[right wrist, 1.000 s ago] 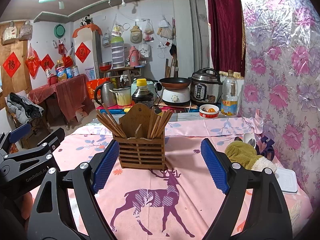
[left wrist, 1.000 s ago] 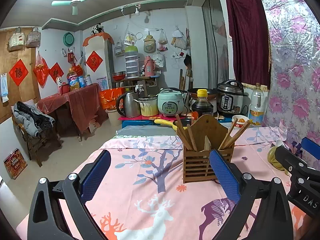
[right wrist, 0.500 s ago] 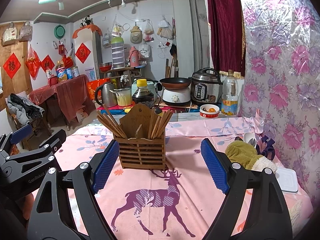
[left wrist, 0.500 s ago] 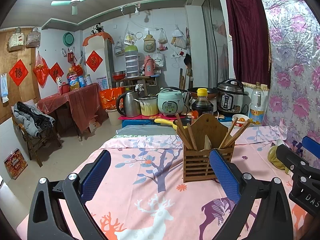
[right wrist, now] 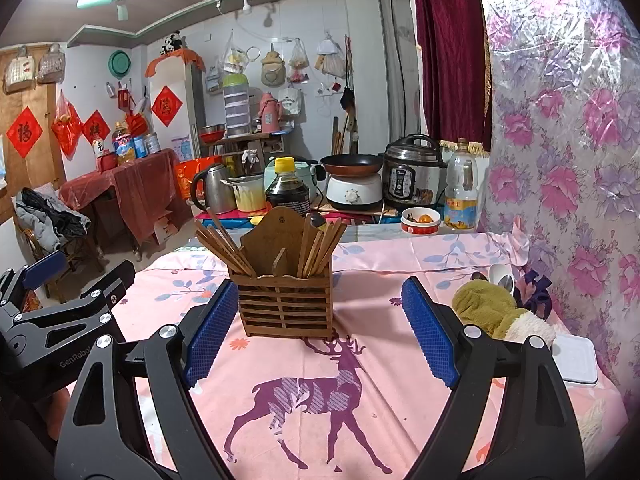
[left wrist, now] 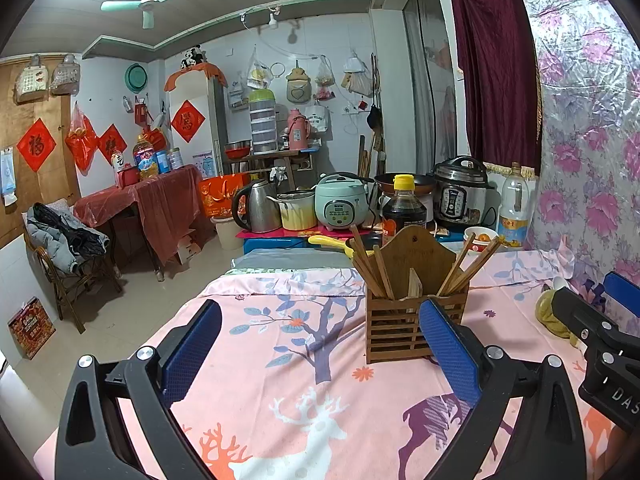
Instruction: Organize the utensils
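A slatted wooden utensil holder (left wrist: pixel 414 320) (right wrist: pixel 285 306) stands on the pink tablecloth, with wooden chopsticks (right wrist: pixel 228 246) leaning out of both compartments. My left gripper (left wrist: pixel 320 348) hangs open and empty, short of the holder and to its left. My right gripper (right wrist: pixel 320 330) is also open and empty, the holder standing beyond its fingertips. Spoons (right wrist: pixel 500 274) lie by a green plush cloth (right wrist: pixel 490 308) at the right. Each gripper shows at the edge of the other's view.
A white lidded box (right wrist: pixel 576 360) sits at the table's right edge by the floral wall. Behind the table stand a soy sauce bottle (right wrist: pixel 287 192), kettle (right wrist: pixel 212 192), rice cooker (left wrist: pixel 340 202), pressure cooker (right wrist: pixel 414 178) and small bowl (right wrist: pixel 420 220). The table's left edge (left wrist: pixel 192 304) drops to the floor.
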`<action>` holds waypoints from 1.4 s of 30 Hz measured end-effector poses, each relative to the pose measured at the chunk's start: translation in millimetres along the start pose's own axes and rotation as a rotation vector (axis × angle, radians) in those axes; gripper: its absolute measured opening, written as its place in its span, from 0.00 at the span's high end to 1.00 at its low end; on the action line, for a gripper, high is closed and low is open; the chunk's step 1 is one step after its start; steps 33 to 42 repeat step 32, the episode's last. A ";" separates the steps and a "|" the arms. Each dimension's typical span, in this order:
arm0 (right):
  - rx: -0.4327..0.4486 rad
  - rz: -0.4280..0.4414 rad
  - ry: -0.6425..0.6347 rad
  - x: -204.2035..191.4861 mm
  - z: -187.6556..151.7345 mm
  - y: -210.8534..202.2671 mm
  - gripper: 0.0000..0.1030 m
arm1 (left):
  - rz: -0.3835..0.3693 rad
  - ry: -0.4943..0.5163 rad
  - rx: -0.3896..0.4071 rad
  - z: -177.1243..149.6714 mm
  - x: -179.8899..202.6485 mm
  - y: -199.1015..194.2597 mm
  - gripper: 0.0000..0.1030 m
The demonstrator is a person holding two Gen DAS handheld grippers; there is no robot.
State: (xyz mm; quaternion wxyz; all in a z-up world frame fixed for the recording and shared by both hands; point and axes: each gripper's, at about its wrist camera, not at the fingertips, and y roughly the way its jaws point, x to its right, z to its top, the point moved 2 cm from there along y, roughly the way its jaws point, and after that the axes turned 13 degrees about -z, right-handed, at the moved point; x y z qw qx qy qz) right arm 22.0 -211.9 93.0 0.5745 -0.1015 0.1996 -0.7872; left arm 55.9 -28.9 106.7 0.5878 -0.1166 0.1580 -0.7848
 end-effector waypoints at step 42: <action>-0.002 0.002 0.005 0.9 1.5 0.2 0.21 | -0.017 0.035 -0.016 -7.5 7.1 -4.2 0.06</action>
